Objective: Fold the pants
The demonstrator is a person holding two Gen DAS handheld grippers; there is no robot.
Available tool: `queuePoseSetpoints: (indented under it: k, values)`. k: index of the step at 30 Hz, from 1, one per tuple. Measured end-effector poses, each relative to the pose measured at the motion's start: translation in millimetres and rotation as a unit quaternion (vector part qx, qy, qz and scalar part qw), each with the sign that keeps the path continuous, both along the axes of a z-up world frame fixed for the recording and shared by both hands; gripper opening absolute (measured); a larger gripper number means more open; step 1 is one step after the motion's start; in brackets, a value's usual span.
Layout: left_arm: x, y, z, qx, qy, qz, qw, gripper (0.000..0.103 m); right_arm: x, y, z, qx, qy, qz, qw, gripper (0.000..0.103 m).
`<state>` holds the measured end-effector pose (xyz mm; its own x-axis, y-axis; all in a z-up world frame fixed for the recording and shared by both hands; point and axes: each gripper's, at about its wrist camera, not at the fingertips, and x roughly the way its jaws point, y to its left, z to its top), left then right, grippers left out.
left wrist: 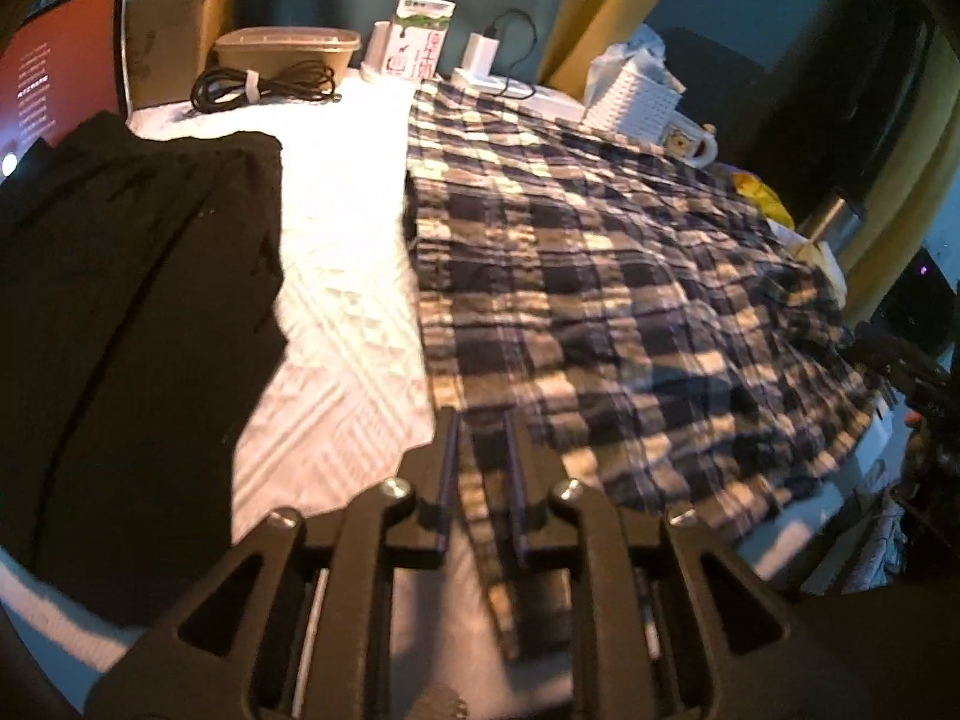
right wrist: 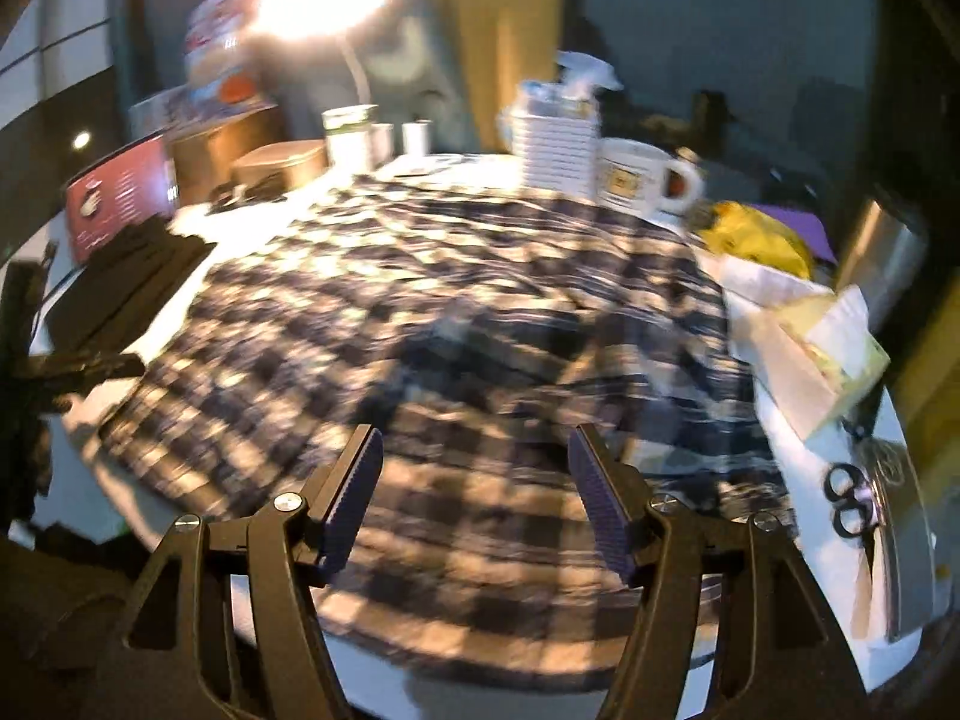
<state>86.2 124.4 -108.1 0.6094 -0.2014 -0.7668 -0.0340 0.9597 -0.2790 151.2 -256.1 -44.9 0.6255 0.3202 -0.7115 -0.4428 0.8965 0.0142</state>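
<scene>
The plaid pants lie spread flat on a white textured table cover, with their left edge running towards me. My left gripper hovers over the near left edge of the pants. Its fingers stand a narrow gap apart; plaid cloth shows in that gap, and the pads do not visibly press on it. In the blurred right wrist view, my right gripper is wide open just above the near part of the pants, with nothing between its pads.
A folded black garment lies left of the pants. Along the back stand a laptop screen, a coiled cable, a brown container, a carton, a white basket and a mug. Scissors lie at the right.
</scene>
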Motion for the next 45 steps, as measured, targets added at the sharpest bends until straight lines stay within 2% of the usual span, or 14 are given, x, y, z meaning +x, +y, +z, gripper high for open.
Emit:
queuePoseSetpoints:
  k: [2, 6, 9, 13, 24, 30, 33, 36, 37, 38, 39, 40, 41, 45]
  values:
    - [5.3, -2.4, -1.2, 0.004, 0.002, -0.001, 1.0000, 0.021, 5.0, -4.9, -1.9, -0.003, 0.002, -0.004, 1.000, 0.068]
    - [17.2, -5.4, -2.4, -0.002, 0.011, -0.012, 0.9999, 0.040, 14.6, -11.0, -3.3, -0.010, 0.005, -0.016, 1.000, 0.068]
    - [30.5, -6.0, 3.9, 0.001, 0.008, -0.016, 0.9998, 0.046, 26.8, -17.5, -0.8, -0.012, 0.004, -0.027, 1.000, 0.068]
    - [59.7, -1.7, 16.1, 0.003, 0.002, -0.022, 0.9998, 0.063, 50.1, -27.0, 5.6, -0.022, -0.005, -0.042, 0.999, 0.068]
    - [173.2, 10.3, 29.7, 0.059, 0.001, -0.044, 0.9973, 0.064, 161.8, -58.4, 18.7, -0.057, -0.017, -0.059, 0.996, 0.068]
    - [228.0, 20.4, 9.1, 0.034, 0.035, -0.059, 0.9970, 0.064, 244.6, -69.0, 1.2, -0.013, 0.054, -0.061, 0.997, 0.068]
    - [236.7, 18.2, 2.3, 0.029, 0.045, -0.077, 0.9956, 0.064, 271.3, -58.7, -21.0, -0.019, 0.102, -0.041, 0.994, 0.067]
    - [240.3, 13.6, -3.2, 0.049, 0.044, -0.093, 0.9935, 0.064, 283.9, -40.8, -45.1, -0.067, 0.129, -0.016, 0.989, 0.048]
    - [240.1, 11.9, -4.1, 0.058, 0.039, -0.099, 0.9926, 0.063, 285.6, -35.2, -49.8, -0.079, 0.133, -0.006, 0.988, 0.030]
    - [239.6, 11.0, -4.4, 0.061, 0.036, -0.103, 0.9922, 0.063, 286.4, -29.0, -51.3, -0.087, 0.129, 0.006, 0.988, 0.019]
    - [239.2, 9.9, -5.0, 0.063, 0.033, -0.108, 0.9916, 0.059, 287.5, -24.2, -49.7, -0.095, 0.123, 0.013, 0.988, 0.014]
    - [238.2, 8.2, -5.4, 0.072, 0.028, -0.119, 0.9899, 0.030, 288.9, -18.5, -46.2, -0.112, 0.113, 0.017, 0.987, 0.010]
    - [239.1, 6.7, -6.7, 0.082, 0.031, -0.127, 0.9880, 0.015, 290.4, -14.4, -41.5, -0.127, 0.096, 0.017, 0.987, 0.008]
    - [246.3, 7.2, -7.9, 0.088, 0.025, -0.131, 0.9871, 0.003, 306.9, -9.9, -28.4, -0.150, 0.056, 0.003, 0.987, 0.006]
